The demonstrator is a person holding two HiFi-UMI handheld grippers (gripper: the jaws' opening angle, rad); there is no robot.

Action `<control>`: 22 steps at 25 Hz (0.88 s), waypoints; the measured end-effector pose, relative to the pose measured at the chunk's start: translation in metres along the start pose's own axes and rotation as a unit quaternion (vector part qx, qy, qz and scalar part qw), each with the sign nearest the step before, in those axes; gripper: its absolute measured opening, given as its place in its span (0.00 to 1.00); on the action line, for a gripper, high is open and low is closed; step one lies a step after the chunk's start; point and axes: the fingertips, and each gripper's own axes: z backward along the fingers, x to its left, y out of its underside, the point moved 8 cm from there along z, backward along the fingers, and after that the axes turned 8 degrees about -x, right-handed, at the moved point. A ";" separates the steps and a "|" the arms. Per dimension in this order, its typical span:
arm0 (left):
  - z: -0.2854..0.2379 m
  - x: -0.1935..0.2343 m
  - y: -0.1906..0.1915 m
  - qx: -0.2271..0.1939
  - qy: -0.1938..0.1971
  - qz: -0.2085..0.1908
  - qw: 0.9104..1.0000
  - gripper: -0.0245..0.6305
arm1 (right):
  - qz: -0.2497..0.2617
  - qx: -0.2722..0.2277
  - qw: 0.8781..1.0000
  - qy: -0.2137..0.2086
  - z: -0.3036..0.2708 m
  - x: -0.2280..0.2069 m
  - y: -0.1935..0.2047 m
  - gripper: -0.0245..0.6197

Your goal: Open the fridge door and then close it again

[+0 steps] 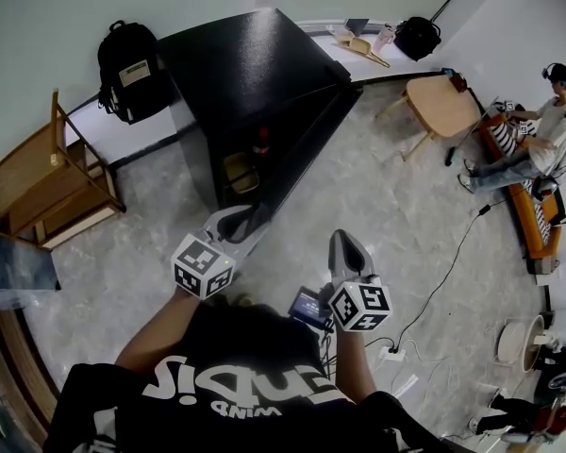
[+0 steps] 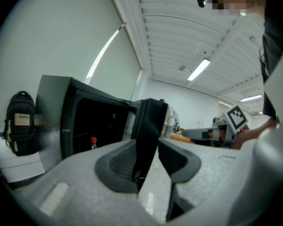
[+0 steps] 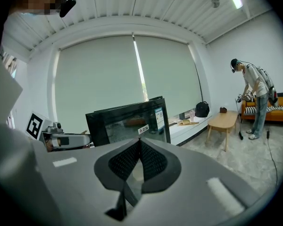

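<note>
1. A backpack (image 1: 127, 69) leans against the wall just left of the fridge (image 1: 245, 64), outside the door's swing, so it does not get in the way.
2. The fridge stands against the far wall with its dark inside open to view; a red-capped bottle (image 2: 93, 142) stands on a shelf in it, which shows how far the opening goes.
3. The left gripper (image 1: 238, 223) reaches forward nearly level and takes the free edge of the fridge door (image 1: 297, 149) between its jaws; they stand fairly wide apart because the door is thick, and the pads seem to press on both faces; I judge this a hold for steering the door along its arc, not for carrying weight.
4. The fridge door stands well out from the body, swung towards the person, hinged on the far right; the opening half looks done or almost done, and pushing the door home is left.
5. The right gripper (image 3: 139, 150) hangs beside the door, apart from it, its pads pressed together on nothing; it probably idles because one hand can do the job.
6. Far right, a person (image 1: 538, 140) sits beyond a wooden table (image 1: 443, 102), well away from the door.
</note>
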 end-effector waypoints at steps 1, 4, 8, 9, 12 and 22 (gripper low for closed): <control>-0.001 -0.002 0.001 0.000 0.003 0.002 1.000 0.26 | 0.000 0.000 1.000 0.002 0.001 -0.001 0.001 0.03; -0.002 -0.006 0.002 0.001 0.012 0.005 1.000 0.24 | -0.003 0.000 1.000 0.007 0.003 -0.003 0.001 0.03; -0.003 -0.009 0.003 0.001 0.016 0.007 1.000 0.22 | -0.004 -0.003 1.000 0.012 0.006 -0.003 0.001 0.03; -0.003 -0.009 0.004 0.002 0.017 0.008 1.000 0.21 | -0.005 -0.004 1.000 0.012 0.006 -0.003 0.001 0.03; -0.003 -0.010 0.003 0.003 0.017 0.009 1.000 0.21 | -0.006 -0.006 1.000 0.016 0.009 -0.004 -0.001 0.03; -0.002 -0.006 0.000 0.004 0.002 0.004 1.000 0.21 | -0.004 -0.006 1.000 0.011 0.004 -0.005 -0.004 0.03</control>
